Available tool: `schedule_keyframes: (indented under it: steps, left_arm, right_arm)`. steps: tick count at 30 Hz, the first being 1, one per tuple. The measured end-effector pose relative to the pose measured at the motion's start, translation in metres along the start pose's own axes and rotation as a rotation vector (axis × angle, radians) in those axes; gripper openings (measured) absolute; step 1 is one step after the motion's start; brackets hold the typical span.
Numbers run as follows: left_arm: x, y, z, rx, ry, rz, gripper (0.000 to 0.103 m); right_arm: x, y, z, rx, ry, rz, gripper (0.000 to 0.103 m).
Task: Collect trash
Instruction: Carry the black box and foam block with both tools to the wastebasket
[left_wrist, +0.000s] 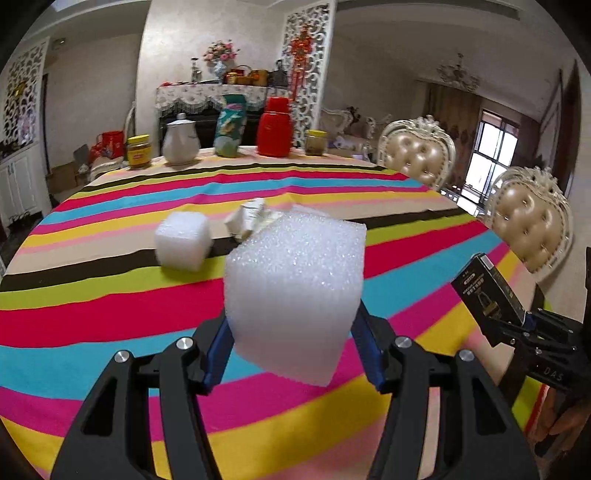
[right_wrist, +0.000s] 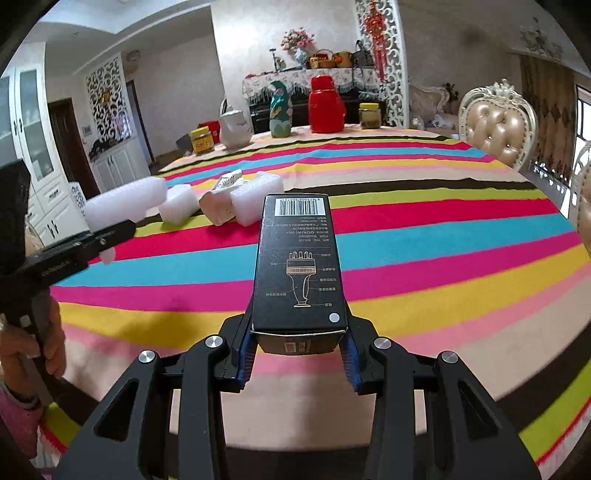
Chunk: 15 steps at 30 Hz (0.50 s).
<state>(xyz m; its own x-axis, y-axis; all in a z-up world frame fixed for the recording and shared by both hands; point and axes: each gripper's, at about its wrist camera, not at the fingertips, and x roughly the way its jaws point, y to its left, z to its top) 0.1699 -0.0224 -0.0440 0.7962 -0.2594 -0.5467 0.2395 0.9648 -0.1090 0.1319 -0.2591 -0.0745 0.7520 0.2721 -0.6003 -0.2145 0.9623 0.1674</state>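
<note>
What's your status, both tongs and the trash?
Left tongs shut on foam block. Right tongs shut on black box. More foam and crumpled paper on table. Nothing blocking.

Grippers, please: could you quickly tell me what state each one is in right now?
Left gripper: closed on the white foam block.
Right gripper: closed on the black cardboard box.

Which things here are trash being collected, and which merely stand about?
Trash: foam block in left gripper; black box in right gripper; loose foam block; crumpled carton.
Standing about: red flask; white jug; yellow-lidded jar; chairs.
</note>
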Motion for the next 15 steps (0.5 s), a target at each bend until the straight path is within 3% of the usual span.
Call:
schedule_keyframes:
  steps: [15]
  left_arm:
    - [-0.017, -0.117, -0.018, 0.169, -0.065, -0.148, 0.057]
  right_arm:
    - [-0.077, -0.048, -0.039, 0.071, -0.13, -0.12, 0.038]
